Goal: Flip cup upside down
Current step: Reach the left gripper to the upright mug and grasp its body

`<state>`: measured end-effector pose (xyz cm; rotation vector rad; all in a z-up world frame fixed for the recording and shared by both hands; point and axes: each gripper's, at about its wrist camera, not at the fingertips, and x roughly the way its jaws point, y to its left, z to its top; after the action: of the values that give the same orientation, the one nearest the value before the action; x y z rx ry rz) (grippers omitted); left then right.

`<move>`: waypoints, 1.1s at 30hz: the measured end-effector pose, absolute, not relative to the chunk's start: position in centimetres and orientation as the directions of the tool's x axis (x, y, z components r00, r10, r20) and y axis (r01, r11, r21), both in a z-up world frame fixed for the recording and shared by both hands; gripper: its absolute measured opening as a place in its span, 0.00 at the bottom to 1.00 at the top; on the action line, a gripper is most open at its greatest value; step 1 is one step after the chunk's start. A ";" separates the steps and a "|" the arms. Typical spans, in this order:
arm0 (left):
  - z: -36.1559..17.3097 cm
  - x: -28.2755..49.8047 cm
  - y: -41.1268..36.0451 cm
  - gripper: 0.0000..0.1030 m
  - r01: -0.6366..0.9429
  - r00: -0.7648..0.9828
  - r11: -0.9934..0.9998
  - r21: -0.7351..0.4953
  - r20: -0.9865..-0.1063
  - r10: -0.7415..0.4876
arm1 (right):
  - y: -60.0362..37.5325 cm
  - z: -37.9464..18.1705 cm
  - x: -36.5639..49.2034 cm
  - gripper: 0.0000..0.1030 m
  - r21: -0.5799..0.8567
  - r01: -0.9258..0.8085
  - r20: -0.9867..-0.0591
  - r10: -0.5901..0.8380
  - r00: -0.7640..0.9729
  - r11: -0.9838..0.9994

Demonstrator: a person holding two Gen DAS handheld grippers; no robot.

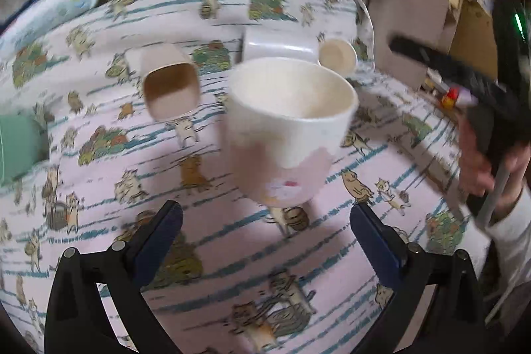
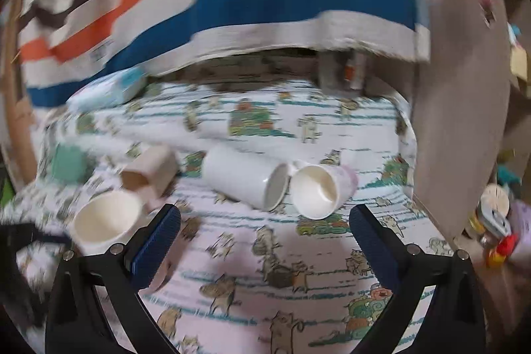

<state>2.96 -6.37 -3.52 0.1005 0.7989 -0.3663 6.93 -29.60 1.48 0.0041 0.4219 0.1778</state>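
Left wrist view: the left gripper [image 1: 265,234] has its jaws spread wide and empty. The cup [image 1: 288,125], white with a pink base, stands mouth-up on the table [image 1: 348,271], just ahead of the jaws and centred between them, touching neither. Beyond it lie three more vessels on their sides: a square cup [image 1: 169,82] ahead and left of the jaws, a white mug [image 1: 278,43] straight ahead, and a small cup [image 1: 337,53] just beside the mug, ahead and right. A green cup [image 1: 20,148] sits far left, cut by the frame edge. The right gripper, blurred, is held in a hand [image 1: 481,161] far right.

Right wrist view: the right gripper [image 2: 265,238] also has its jaws spread wide, holding nothing. The cup [image 2: 106,221] stands left of the left jaw, well outside the gap. The white mug [image 2: 245,181] and small cup [image 2: 318,188] lie ahead of the jaws, mouths touching or nearly so; which cannot be told.

Count: five vessels; two grippers.
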 end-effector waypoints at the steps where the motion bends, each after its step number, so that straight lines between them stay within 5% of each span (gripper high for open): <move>1: -3.8 3.0 -7.3 0.98 0.362 0.643 0.932 -0.006 -0.722 -0.255 | -29.7 1.5 7.4 0.99 0.053 -0.167 -0.406 0.174 0.897 0.985; 7: -5.4 5.3 -10.2 0.98 0.328 0.622 0.940 0.096 -0.771 -0.138 | -29.8 0.9 8.3 0.99 0.092 -0.147 -0.357 0.170 0.919 0.985; 26: -5.0 8.5 -10.0 0.98 0.194 0.637 0.981 -0.024 -0.757 -0.145 | -29.5 -0.3 8.9 0.99 0.133 -0.229 -0.427 0.264 0.865 0.964; 33: -4.7 8.0 -10.3 0.82 0.232 0.631 0.972 -0.043 -0.754 -0.184 | -29.7 -0.2 8.9 0.99 0.132 -0.229 -0.428 0.264 0.864 0.964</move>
<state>8.00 -10.29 -4.69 0.0597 0.8558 -0.2386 8.90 -29.67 -0.21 0.0781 0.4592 0.2584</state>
